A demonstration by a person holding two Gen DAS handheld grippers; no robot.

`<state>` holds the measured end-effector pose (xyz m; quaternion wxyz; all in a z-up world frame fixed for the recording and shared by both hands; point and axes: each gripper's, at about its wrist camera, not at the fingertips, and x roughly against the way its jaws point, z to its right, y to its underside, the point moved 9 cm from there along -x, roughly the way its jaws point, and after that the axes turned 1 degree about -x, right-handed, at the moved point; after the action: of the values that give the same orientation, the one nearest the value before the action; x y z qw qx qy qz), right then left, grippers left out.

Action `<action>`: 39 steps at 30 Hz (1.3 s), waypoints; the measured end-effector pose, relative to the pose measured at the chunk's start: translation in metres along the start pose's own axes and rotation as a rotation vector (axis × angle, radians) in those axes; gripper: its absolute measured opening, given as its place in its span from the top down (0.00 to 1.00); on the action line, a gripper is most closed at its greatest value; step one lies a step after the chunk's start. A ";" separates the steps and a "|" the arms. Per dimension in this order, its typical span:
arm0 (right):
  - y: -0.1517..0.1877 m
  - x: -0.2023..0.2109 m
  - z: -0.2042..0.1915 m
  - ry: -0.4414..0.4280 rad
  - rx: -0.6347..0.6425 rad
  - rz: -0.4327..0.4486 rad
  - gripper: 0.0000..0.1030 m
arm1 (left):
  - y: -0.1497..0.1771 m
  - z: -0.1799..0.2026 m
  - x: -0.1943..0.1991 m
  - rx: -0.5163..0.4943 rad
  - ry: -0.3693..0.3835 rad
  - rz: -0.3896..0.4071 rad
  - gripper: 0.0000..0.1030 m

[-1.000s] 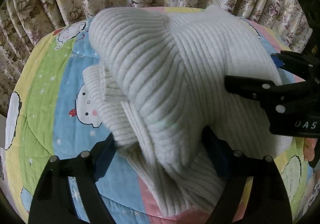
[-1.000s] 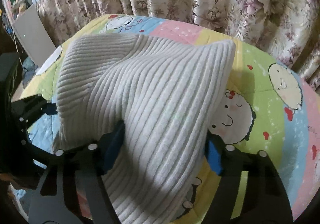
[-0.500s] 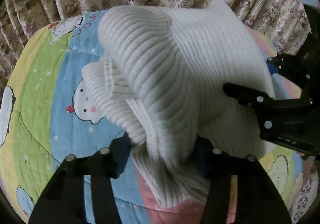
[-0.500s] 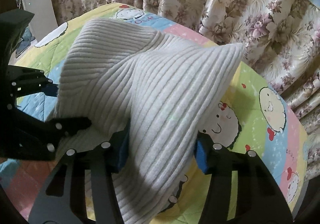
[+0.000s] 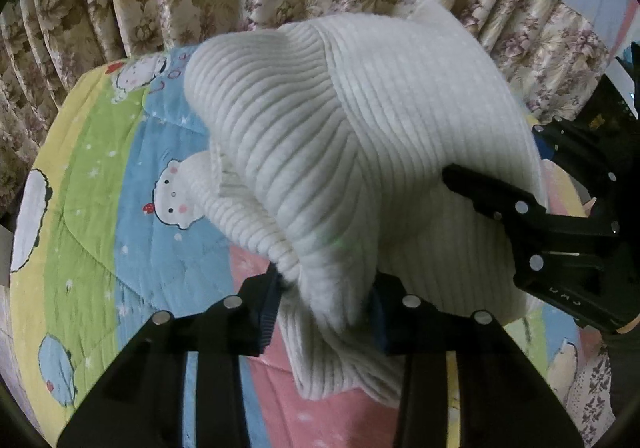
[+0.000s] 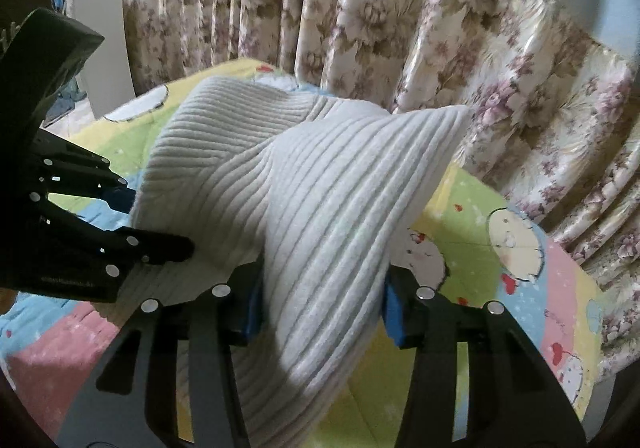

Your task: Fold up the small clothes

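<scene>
Carrying white ribbed knit (image 5: 360, 152), left gripper (image 5: 326, 308) and right gripper (image 6: 324, 304) both clamped on it; level hands, lay edge square on quilt (image 5: 100, 176).

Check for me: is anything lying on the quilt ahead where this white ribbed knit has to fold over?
Nothing visible does. Both grippers, left and right, have their jaws clamped on the white ribbed knit, and the cartoon quilt shows nothing else on it. The patch under the lifted knit is hidden.

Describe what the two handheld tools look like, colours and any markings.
Both are matte black with two flat fingers studded with round silver screw heads and blue pads on the inner faces. The left tool and right tool look identical. The right tool's body, seen from the left camera, carries faint pale lettering, unreadable.
</scene>
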<state>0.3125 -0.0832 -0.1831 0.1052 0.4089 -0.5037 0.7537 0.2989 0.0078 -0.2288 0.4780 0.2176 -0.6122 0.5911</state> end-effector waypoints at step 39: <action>0.164 0.107 0.063 -0.013 -0.337 -0.055 0.06 | 0.080 0.115 -0.021 -0.115 -0.156 -0.012 0.02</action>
<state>0.1823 -0.2409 -0.2061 0.1897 0.4041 -0.6121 0.6527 0.2040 -0.0889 -0.2701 0.4441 0.2386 -0.6792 0.5334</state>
